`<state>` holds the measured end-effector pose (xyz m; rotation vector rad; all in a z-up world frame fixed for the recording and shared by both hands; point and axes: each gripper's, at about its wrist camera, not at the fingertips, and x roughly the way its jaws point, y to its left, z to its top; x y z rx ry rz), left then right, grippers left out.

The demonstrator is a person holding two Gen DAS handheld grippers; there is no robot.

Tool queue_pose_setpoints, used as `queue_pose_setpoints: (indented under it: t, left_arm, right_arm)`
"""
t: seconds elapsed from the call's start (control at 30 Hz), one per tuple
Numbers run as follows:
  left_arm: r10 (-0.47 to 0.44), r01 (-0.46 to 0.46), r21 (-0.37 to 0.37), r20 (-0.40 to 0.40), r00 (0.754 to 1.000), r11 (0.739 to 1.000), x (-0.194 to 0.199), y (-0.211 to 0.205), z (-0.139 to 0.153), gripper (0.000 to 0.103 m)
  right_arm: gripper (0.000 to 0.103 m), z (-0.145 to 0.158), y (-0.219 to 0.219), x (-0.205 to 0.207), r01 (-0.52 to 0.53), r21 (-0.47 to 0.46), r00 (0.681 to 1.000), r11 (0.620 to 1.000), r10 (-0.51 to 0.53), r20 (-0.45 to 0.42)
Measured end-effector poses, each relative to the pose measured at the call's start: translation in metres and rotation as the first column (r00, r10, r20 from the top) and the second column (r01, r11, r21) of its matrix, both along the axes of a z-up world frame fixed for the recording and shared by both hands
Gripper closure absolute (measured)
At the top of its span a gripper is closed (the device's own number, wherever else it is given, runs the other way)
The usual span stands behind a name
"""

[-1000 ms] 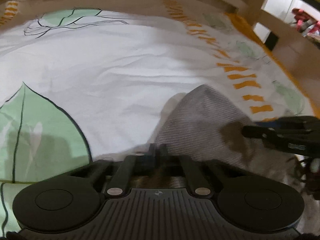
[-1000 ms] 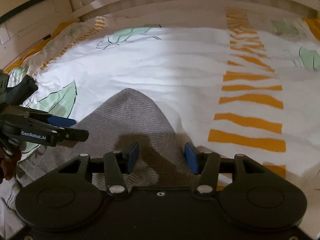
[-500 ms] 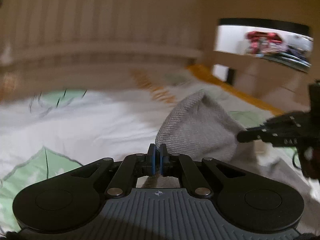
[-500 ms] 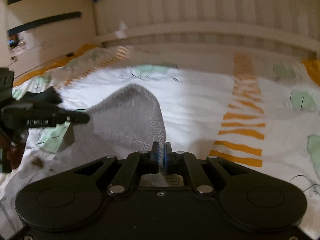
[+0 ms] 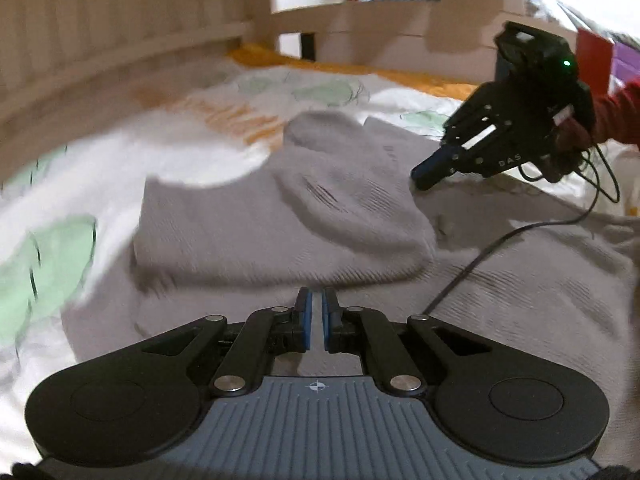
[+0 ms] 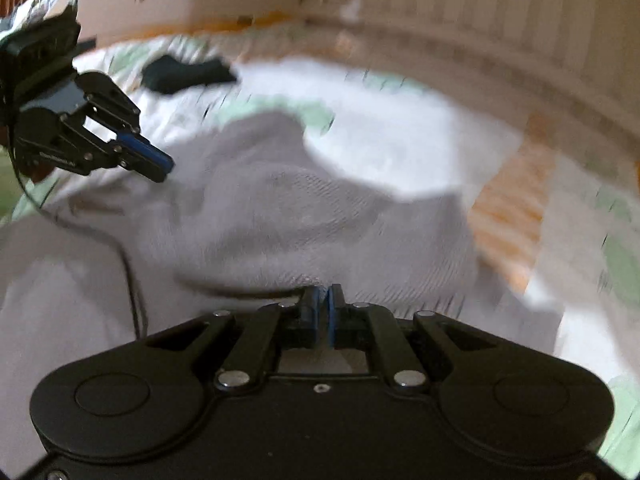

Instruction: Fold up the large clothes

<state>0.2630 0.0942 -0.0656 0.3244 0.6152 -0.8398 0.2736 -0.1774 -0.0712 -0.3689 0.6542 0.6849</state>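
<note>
Behind everything stands a pale slatted headboard (image 5: pixel 120 12), and a bed sheet (image 5: pixel 100 160) printed with green leaves and orange stripes covers the bed. On the left gripper (image 5: pixel 315 316) the two blue pads leave a thin gap between them; nothing is seen inside the gap, and grey fabric lies just in front of the tips. On the right gripper (image 6: pixel 322 306) the pads are almost together, and a fold edge of the grey garment (image 6: pixel 280 208) meets the tips, but the blur hides whether cloth is pinched between them. This garment is a large knitted piece with fine ribs, soft and wrinkled; it lies on the sheet with one part folded over the other, so a thick rounded fold runs across the middle (image 5: pixel 280 216). A thin black cable (image 5: pixel 480 256) lies over the fabric. Far on the sheet lies a small dark object (image 6: pixel 184 72), too blurred to name
</note>
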Motion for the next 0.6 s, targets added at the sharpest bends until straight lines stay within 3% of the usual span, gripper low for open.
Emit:
queue_pose_setpoints:
  t: [0.07, 0.1, 0.13, 0.17, 0.23, 0.33, 0.47, 0.6]
  left_arm:
    - [0.074, -0.079, -0.069, -0.063, 0.995, 0.994, 0.009, 0.007, 0.008, 0.094]
    - [0.123, -0.135, -0.116, -0.1, 0.987, 0.984, 0.013, 0.013, 0.013, 0.092]
    - [0.181, -0.204, -0.165, -0.144, 0.973, 0.965, 0.019, 0.018, 0.018, 0.082]
    - [0.244, -0.283, -0.21, -0.194, 0.95, 0.936, 0.028, 0.023, 0.023, 0.067]
    - [0.33, -0.409, -0.297, -0.282, 0.901, 0.863, 0.04, 0.034, 0.026, 0.057]
    - [0.425, -0.53, -0.331, -0.34, 0.839, 0.781, 0.059, 0.034, 0.024, 0.056]
    - [0.518, -0.613, -0.295, -0.341, 0.784, 0.733, 0.076, 0.033, 0.014, 0.056]
    - [0.546, -0.671, -0.298, -0.405, 0.733, 0.679, 0.091, 0.031, 0.001, 0.056]
  right_arm:
    - [0.091, 0.005, -0.004, -0.001, 0.035, 0.035, 0.999, 0.999, -0.034, -0.026]
    - [0.085, 0.01, -0.007, 0.002, 0.06, 0.064, 0.998, 0.996, -0.058, -0.037]
    - [0.077, 0.015, -0.01, 0.005, 0.095, 0.1, 0.994, 0.99, -0.09, -0.057]
    - [0.071, 0.02, -0.014, 0.012, 0.139, 0.149, 0.988, 0.979, -0.128, -0.082]
    - [0.044, 0.025, -0.022, 0.022, 0.229, 0.232, 0.971, 0.946, -0.203, -0.127]
    - [0.042, 0.02, -0.03, 0.042, 0.347, 0.307, 0.932, 0.886, -0.289, -0.219]
    - [0.042, 0.002, -0.034, 0.064, 0.469, 0.361, 0.877, 0.806, -0.375, -0.301]
    - [0.042, -0.011, -0.044, 0.079, 0.564, 0.403, 0.819, 0.721, -0.428, -0.382]
